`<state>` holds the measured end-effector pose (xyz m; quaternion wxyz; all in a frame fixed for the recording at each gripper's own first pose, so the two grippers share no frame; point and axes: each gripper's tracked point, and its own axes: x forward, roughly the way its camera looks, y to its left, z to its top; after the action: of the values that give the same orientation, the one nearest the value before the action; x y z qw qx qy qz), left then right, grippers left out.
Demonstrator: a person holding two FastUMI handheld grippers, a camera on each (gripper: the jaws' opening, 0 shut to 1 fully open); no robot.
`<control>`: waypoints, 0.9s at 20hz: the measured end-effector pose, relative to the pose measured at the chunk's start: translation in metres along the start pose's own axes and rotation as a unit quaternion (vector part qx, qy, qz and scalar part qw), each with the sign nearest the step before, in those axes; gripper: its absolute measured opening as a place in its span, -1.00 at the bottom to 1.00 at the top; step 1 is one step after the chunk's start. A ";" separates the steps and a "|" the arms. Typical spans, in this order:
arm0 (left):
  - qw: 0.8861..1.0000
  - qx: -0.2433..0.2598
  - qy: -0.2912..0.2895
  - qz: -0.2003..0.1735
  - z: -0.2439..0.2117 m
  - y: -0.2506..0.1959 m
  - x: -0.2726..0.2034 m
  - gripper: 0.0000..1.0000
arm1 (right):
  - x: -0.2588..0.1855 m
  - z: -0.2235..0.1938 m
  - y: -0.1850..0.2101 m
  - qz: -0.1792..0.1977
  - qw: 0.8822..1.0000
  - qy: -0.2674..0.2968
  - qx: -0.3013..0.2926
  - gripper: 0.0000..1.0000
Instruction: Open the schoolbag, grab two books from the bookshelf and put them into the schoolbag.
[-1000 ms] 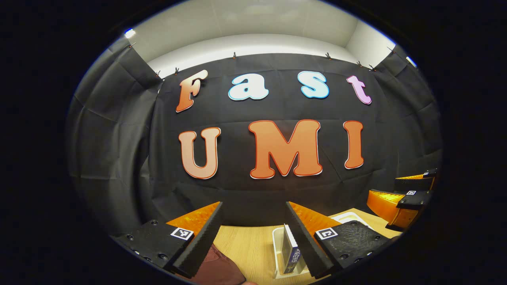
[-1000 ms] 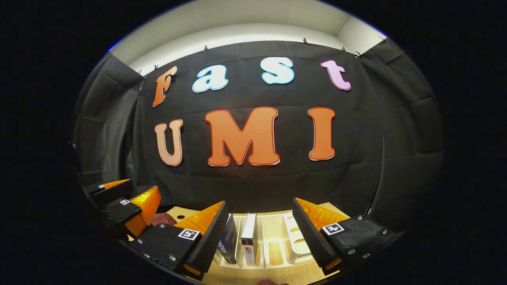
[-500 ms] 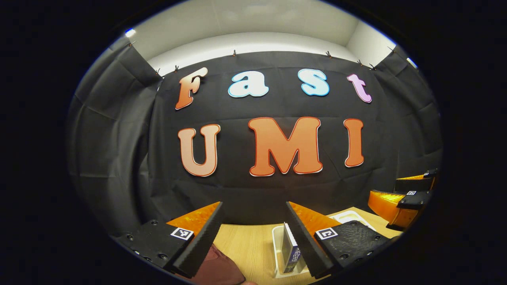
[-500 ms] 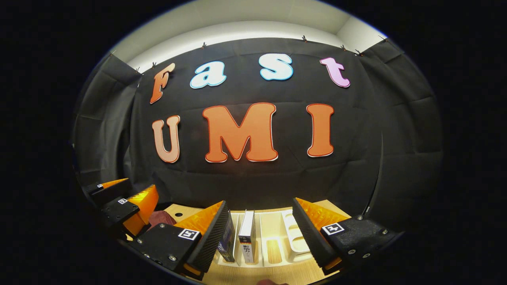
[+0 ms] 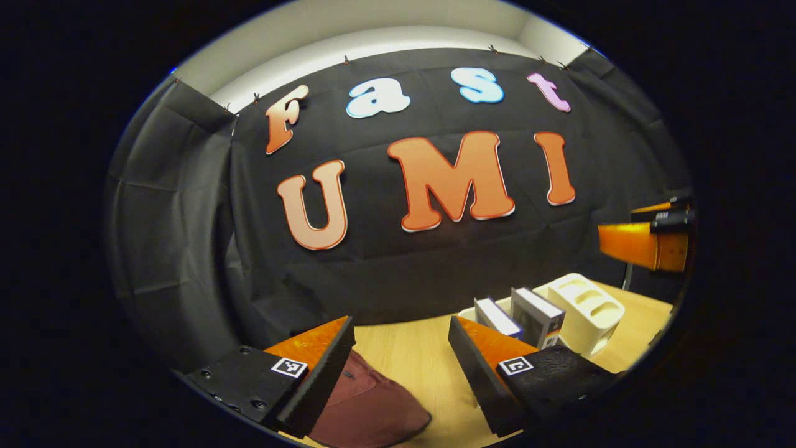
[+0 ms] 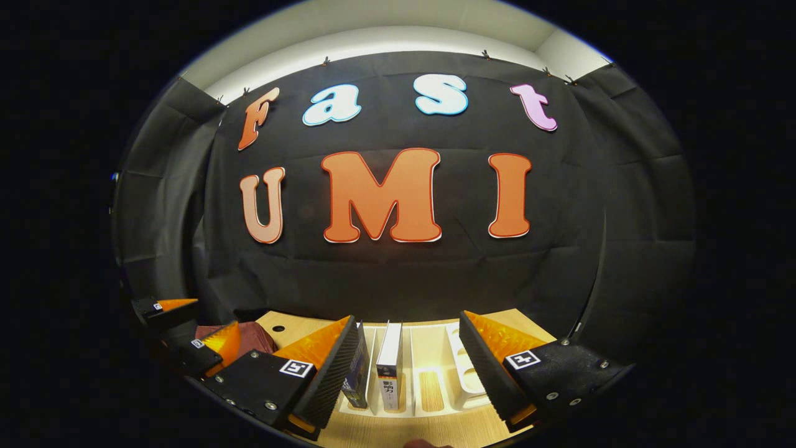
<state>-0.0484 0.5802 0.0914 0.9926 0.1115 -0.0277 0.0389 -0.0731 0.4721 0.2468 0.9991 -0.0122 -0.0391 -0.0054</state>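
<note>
Left gripper [image 5: 401, 348] now tilted toward closed maroon schoolbag [image 5: 367, 410]

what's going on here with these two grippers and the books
A person holds a gripper in each hand over a wooden table. The left gripper is open, empty, and hangs above a dark red schoolbag lying on the table. The right gripper is also open and empty, facing a white bookshelf where two books stand upright in slots. Neither book has been grabbed yet, and whether the bag is open cannot be told.
</note>
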 end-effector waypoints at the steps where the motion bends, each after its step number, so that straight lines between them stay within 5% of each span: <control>1: 1.000 0.009 0.009 -0.001 -0.010 0.003 0.000 0.91 | 0.001 -0.002 0.000 -0.001 1.000 0.003 -0.002 0.92; 6: 0.995 0.078 0.042 -0.035 -0.057 -0.010 0.004 0.91 | 0.004 -0.010 0.001 -0.007 1.000 0.014 -0.007 0.92; 18: 0.957 0.212 0.177 -0.085 -0.181 -0.028 -0.009 0.94 | -0.006 -0.018 -0.021 -0.041 0.999 0.014 -0.010 0.92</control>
<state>-0.0469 0.5925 -0.0914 0.9349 0.3123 0.1672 -0.0213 -0.0776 0.4504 0.2294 0.9983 -0.0208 -0.0253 -0.0472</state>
